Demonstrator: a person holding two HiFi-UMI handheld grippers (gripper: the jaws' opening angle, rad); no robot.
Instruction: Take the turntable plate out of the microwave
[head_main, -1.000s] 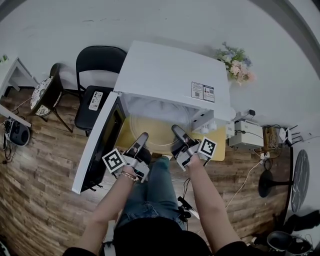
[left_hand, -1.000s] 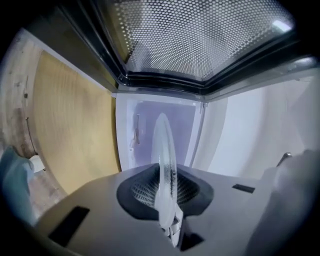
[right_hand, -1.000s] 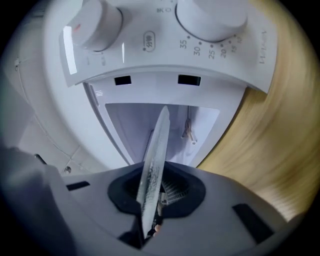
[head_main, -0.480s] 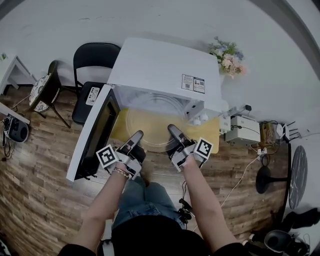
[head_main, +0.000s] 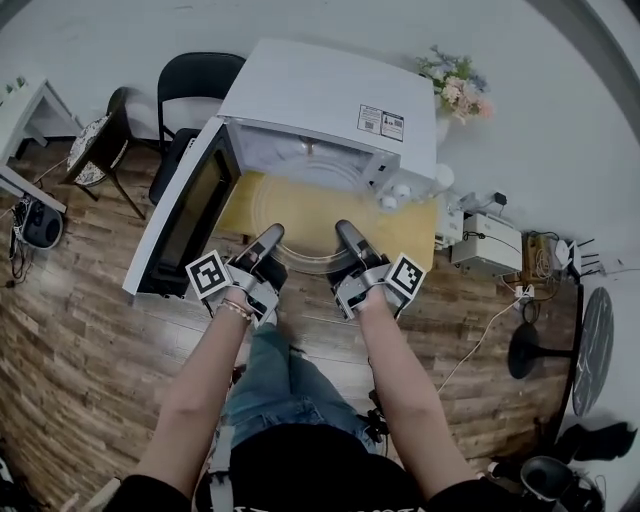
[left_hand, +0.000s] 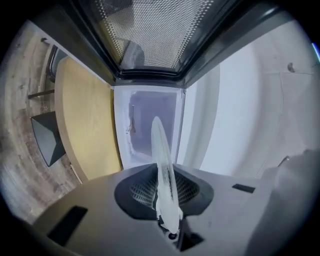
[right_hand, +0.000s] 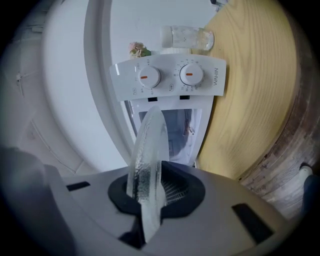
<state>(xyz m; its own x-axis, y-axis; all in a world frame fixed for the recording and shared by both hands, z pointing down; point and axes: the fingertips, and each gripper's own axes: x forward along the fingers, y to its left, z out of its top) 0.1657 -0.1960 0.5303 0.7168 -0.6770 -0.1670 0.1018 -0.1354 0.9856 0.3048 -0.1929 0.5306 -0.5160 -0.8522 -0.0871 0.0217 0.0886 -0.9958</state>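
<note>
Room: wood-plank floor, white wall, and a yellow tabletop carrying a white microwave with its door swung wide to the left.
Head view, plate: the glass turntable plate is held level over the tabletop, right in front of the cavity, with its far rim at the opening.
Head view, grippers: the left gripper and right gripper pinch the near rim side by side.
Left gripper view: jaws clamped on the plate, which shows edge-on, with the door's mesh window overhead.
Right gripper view: same deal, jaws squeezed onto the glass rim, and the control panel with two knobs is behind it.
</note>
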